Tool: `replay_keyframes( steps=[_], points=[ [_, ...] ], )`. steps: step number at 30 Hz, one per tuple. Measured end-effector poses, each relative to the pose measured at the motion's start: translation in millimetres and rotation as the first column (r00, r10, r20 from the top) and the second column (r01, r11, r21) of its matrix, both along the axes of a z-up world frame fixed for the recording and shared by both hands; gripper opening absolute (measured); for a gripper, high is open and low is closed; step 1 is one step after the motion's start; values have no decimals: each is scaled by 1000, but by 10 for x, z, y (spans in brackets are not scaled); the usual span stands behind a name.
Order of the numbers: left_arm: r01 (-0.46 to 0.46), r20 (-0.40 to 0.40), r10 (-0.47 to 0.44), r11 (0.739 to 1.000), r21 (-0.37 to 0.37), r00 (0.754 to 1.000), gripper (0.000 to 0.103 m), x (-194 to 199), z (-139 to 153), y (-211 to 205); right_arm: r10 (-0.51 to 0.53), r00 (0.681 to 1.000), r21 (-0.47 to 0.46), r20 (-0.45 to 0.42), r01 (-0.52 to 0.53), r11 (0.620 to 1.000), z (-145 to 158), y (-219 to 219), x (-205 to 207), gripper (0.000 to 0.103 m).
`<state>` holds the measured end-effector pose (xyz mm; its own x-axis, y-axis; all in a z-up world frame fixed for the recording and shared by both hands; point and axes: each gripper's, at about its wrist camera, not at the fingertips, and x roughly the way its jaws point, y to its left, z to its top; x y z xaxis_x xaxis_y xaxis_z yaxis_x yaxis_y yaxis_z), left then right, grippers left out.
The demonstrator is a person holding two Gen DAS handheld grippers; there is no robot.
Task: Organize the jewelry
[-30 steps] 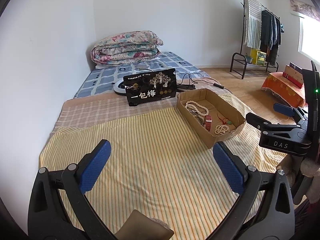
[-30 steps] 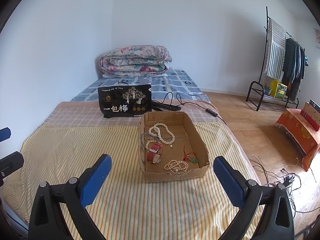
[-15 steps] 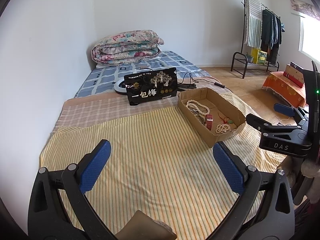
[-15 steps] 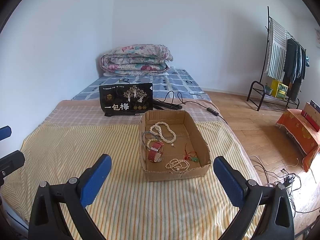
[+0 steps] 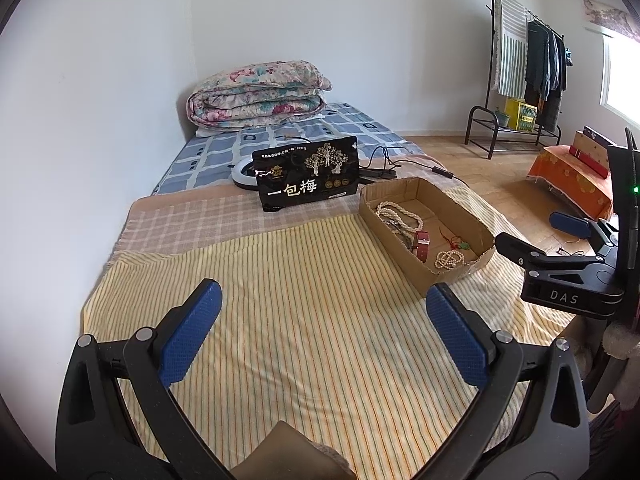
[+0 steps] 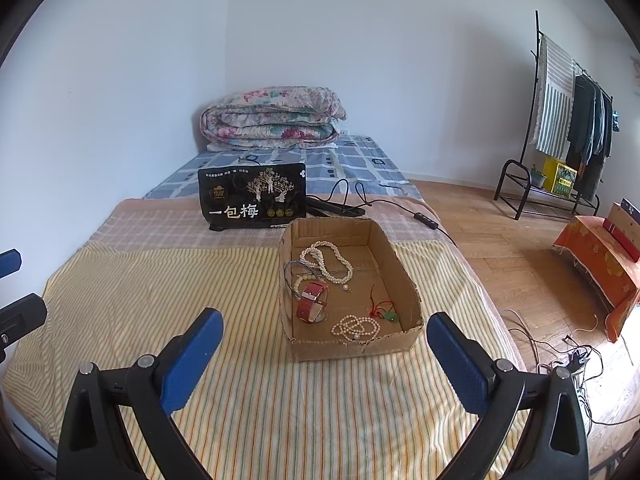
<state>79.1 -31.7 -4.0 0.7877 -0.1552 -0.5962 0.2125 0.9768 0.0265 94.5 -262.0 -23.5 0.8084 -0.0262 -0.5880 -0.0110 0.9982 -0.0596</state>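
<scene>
- Both your left tongs (image 5: pixel 320 340) and right tongs (image 6: pixel 324 350) stand apart, empty.
- Jewelry lies in the cardboard box (image 6: pixel 404 276) on the bed.
- Pearl necklace (image 6: pixel 326 262): light, limp, likely slippery; pinch a bunched loop.

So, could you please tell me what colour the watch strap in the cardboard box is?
Red, with a silver buckle; the watch strap shows best in the right wrist view.
</scene>
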Motion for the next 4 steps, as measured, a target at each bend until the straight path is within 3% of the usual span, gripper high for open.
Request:
replay_keyframes(
  steps=[4],
  points=[
    [-11, 23, 11, 1000, 13, 1000, 103, -16, 20, 10, 0, 1000, 0, -2, 0, 1000, -4, -4, 8, 103]
  ],
)
